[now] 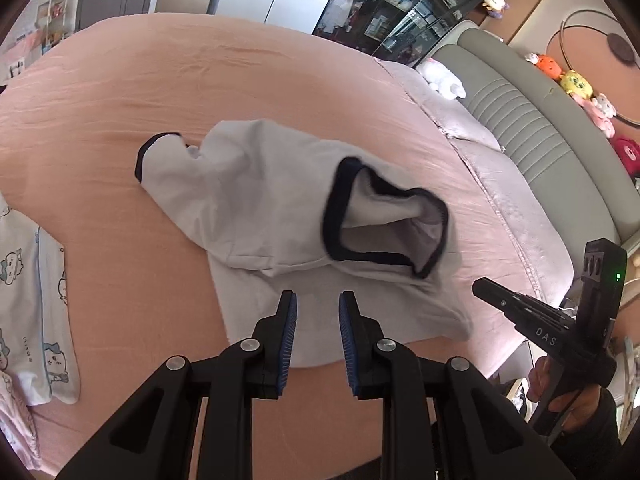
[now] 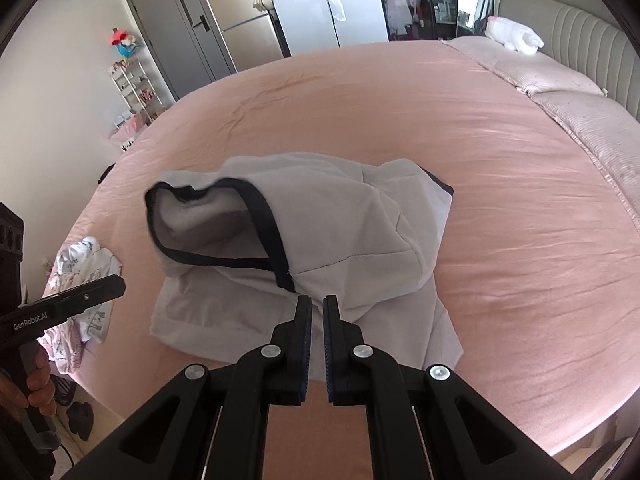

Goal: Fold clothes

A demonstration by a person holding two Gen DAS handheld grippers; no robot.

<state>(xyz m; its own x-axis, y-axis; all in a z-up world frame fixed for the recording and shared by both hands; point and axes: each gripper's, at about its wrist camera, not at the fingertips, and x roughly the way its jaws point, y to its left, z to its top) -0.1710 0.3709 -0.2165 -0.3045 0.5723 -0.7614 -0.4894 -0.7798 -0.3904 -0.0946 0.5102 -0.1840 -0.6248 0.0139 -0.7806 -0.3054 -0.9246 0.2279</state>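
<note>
Grey shirt (image 1: 280,216) lay crumpled mid-bed (image 1: 120,92), twelve o'clock of both claws. Left gripper (image 1: 318,304) stood slightly open, empty. Right gripper (image 2: 317,306) was closed, holding nothing.

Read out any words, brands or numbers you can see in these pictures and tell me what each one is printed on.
"D A S": white letters on the side of the right gripper, seen in the left wrist view.
"GenRobot.AI": white lettering on the side of the left gripper, seen in the right wrist view.
Small print on the cartoon-patterned clothes at the bed's edge: too small to read.
</note>
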